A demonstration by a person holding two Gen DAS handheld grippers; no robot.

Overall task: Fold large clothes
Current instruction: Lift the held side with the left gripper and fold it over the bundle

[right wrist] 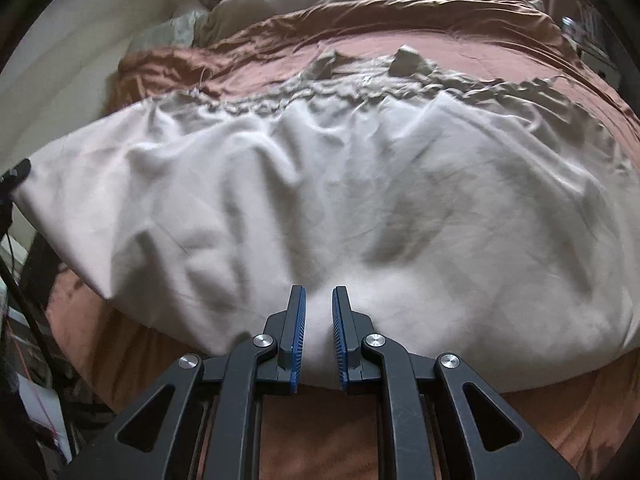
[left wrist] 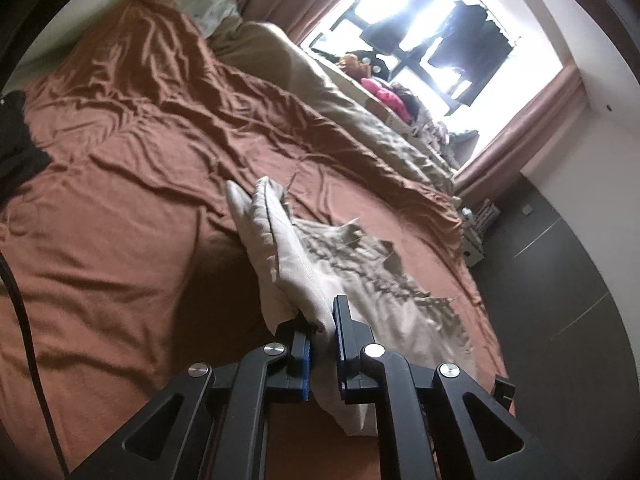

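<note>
A large beige garment [left wrist: 372,280] lies spread on the brown bed sheet [left wrist: 140,140], its far part crumpled. My left gripper [left wrist: 320,312] is shut on a bunched fold of it, and the cloth rises off the bed from between the blue pads. In the right wrist view the garment [right wrist: 320,180] fills the middle as a wide, wrinkled sheet lifted at its near edge. My right gripper [right wrist: 319,290] is shut on that near edge, with cloth pinched between the narrow jaws. A dark object [right wrist: 20,170] meets the garment's left corner at the frame edge.
A tan duvet [left wrist: 360,120] is heaped along the bed's far side below a bright window [left wrist: 420,20] with pink curtains. Pillows [left wrist: 208,4] lie at the head. A black cable [left wrist: 24,300] hangs at the left. Dark floor [left wrist: 560,260] lies beyond the bed's edge.
</note>
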